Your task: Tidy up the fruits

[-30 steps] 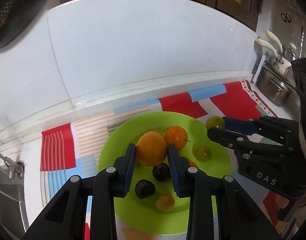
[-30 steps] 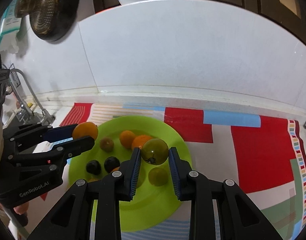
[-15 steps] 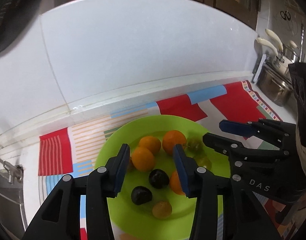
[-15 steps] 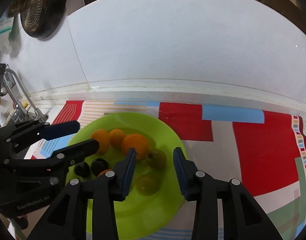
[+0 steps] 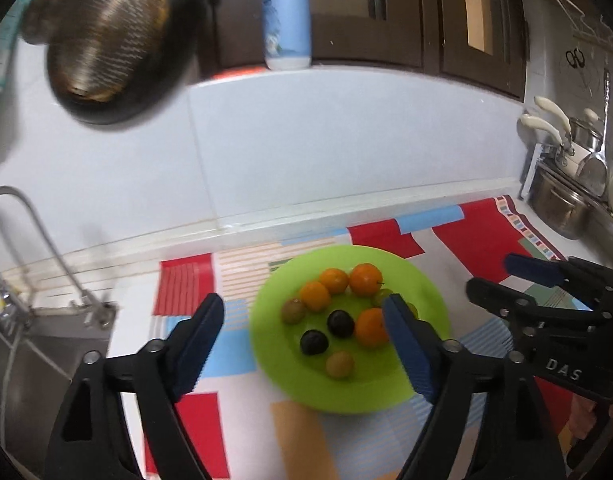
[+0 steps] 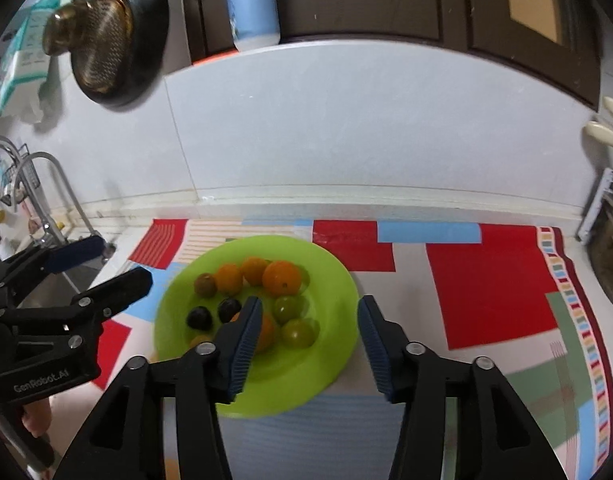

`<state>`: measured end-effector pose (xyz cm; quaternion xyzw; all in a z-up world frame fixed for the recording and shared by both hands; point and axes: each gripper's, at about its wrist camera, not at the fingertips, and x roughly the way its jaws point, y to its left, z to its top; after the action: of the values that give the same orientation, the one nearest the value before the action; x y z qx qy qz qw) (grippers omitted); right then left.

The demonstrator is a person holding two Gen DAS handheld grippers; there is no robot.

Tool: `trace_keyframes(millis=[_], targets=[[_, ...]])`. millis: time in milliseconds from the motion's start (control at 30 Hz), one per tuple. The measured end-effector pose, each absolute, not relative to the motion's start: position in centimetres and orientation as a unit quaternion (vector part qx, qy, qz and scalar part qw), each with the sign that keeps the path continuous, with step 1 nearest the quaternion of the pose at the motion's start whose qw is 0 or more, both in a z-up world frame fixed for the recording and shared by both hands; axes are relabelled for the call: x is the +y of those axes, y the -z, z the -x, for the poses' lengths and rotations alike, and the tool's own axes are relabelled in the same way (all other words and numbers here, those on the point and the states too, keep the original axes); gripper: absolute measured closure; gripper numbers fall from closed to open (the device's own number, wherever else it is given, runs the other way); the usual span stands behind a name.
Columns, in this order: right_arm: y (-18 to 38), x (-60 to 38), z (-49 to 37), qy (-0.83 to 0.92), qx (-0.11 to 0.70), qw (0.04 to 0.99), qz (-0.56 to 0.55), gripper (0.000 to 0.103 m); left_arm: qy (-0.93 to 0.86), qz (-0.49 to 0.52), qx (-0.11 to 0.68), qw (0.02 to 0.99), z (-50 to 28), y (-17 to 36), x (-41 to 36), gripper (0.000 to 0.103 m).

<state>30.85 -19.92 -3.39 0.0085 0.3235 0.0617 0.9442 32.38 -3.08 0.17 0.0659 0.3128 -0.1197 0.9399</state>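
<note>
On round lime-green plastic plate [image 6: 334, 280]: oranges, dark plums, green fruits, apparently all gathered. Left hand-held gripper [image 5: 304, 322] and right hand-held gripper [image 6: 310, 326] wide open, empty; withdraw without nudging fruit.

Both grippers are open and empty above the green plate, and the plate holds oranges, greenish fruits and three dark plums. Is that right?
Not quite. The left wrist view shows only two dark plums on the green plate. The rest holds: the left gripper and right gripper are open and empty, with oranges and greenish fruits on the plate.
</note>
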Motion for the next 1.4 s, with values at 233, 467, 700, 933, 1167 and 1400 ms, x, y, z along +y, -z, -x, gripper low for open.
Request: trace_keyframes(millis=[233, 467, 700, 933, 1167, 1400], targets=[[1.7, -19.9, -25.7, -0.046, 0.298, 0.954, -0.005, 0.036, 0.105, -0.058, 0.289, 0.95, -27.4, -1.9, -2.1, 0.008], [0.5, -20.0, -21.0, -0.041, 0.276, 0.96, 0.006, 0.032, 0.092, -0.056, 0.273, 0.956, -23.0, -3.0, -1.7, 0.003], [-0.5, -19.9, -16.7, -0.032, 0.261, 0.965, 0.022, 0.029, 0.085, -0.056, 0.263, 0.96, -19.2, -3.5, -1.4, 0.0], [-0.8, -19.8, -13.8, -0.033, 0.26, 0.965, 0.023, 0.029, 0.078, -0.056, 0.258, 0.961, -16.2, -3.5, -1.1, 0.0], [-0.9, -19.3, -12.0, -0.041, 0.258, 0.965, 0.026, 0.029, 0.068, -0.061, 0.254, 0.963, -14.3, -3.8, -0.7, 0.0], [-0.8, -19.3, -11.1, -0.042, 0.259, 0.965, 0.025, 0.029, 0.063, -0.068, 0.248, 0.964, -13.4, -4.0, -0.6, 0.0]])
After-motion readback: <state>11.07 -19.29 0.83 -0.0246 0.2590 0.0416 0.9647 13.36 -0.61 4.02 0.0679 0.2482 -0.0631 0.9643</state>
